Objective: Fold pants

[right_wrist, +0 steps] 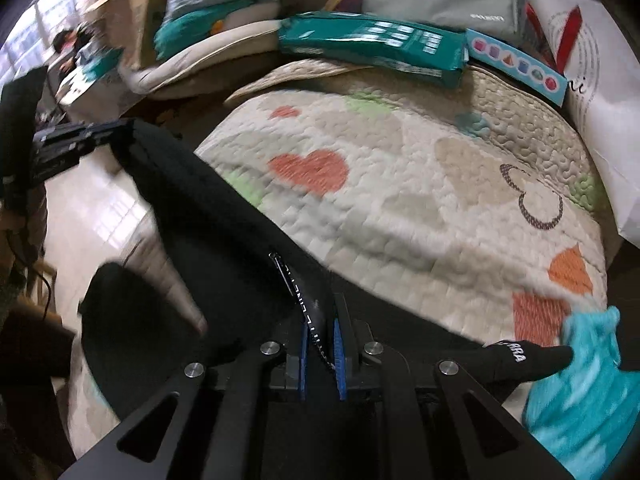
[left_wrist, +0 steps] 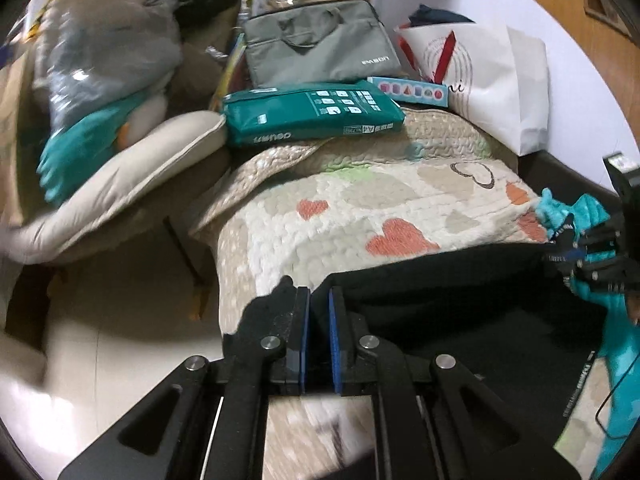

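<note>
Black pants (left_wrist: 460, 292) hang stretched over the near edge of a cream quilt (left_wrist: 360, 208) printed with hearts. In the left wrist view my left gripper (left_wrist: 319, 297) is shut, and a corner of the black cloth is pinched between its blue pads. From there my right gripper (left_wrist: 568, 258) shows at the far right edge, holding the other end. In the right wrist view my right gripper (right_wrist: 322, 316) is shut on the pants' waistband (right_wrist: 316, 312), which has white lettering. The pants (right_wrist: 208, 216) run up and left to the left gripper (right_wrist: 116, 136).
At the back of the quilt lie a green paper pack (left_wrist: 312, 116), a grey laptop bag (left_wrist: 320, 48) and a white paper bag (left_wrist: 492, 80). A beige cushion (left_wrist: 132, 176) lies to the left. A teal cloth (right_wrist: 580, 384) lies by the right gripper. Pale floor (left_wrist: 120, 340) shows lower left.
</note>
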The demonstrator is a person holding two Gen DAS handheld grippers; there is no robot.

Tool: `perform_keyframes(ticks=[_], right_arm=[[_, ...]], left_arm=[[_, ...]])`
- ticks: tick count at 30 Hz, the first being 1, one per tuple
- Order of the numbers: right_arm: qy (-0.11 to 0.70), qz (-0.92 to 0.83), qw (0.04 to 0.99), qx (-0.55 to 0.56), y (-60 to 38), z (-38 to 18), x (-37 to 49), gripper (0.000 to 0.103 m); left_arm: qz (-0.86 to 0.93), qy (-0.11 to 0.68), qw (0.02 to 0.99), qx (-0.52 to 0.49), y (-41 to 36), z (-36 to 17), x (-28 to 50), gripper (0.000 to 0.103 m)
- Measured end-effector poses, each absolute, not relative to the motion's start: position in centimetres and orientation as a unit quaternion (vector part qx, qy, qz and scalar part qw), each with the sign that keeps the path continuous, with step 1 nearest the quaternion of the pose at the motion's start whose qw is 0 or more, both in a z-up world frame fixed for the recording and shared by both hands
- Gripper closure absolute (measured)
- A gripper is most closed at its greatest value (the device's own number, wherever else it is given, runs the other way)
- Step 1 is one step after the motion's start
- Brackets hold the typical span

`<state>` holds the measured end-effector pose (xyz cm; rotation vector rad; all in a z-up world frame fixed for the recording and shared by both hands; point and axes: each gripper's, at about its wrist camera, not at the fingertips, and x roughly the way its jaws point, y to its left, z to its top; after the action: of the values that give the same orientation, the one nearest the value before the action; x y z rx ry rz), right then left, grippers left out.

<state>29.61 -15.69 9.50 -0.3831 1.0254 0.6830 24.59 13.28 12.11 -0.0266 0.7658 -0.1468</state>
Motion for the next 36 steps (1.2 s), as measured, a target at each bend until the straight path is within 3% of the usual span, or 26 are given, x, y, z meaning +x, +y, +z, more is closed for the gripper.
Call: perform_keyframes(ticks=[13,25,30,31,34,36], right_arm=[[0.508,0.331,0.765,-0.219,-17.9,5.4,17.9,0.092],[0.525,0.314,0.740,-0.280,-18.0,2.0,13.7,0.091],[0.510,0.311,0.718,-0.358,-17.2,0.8,11.8,0.087],[0.505,0.308,0.713,-0.376,-17.0,0.6,11.4,0.079],[0.499,0.302,0.704,-0.405,-17.0,0.5,10.5,0.038],[0.486,0.302,0.708,-0.414,-17.2,1.3,10.2,0.035]], left_arm=[[-0.040,0.419,0.905,-0.064,10.8,7.2,11.4,0.094],[-0.032,0.466,0.881,-0.070,9.4,3.8,6.1,0.094],[-0.032,0.495,0.867,-0.048,8.5,3.1,5.0,0.094],[-0.033,0.498,0.865,-0.047,8.5,3.1,4.7,0.094],[-0.038,0.510,0.858,-0.053,8.6,3.5,4.0,0.087],[-0.046,0.512,0.855,-0.066,9.0,4.1,3.2,0.082]])
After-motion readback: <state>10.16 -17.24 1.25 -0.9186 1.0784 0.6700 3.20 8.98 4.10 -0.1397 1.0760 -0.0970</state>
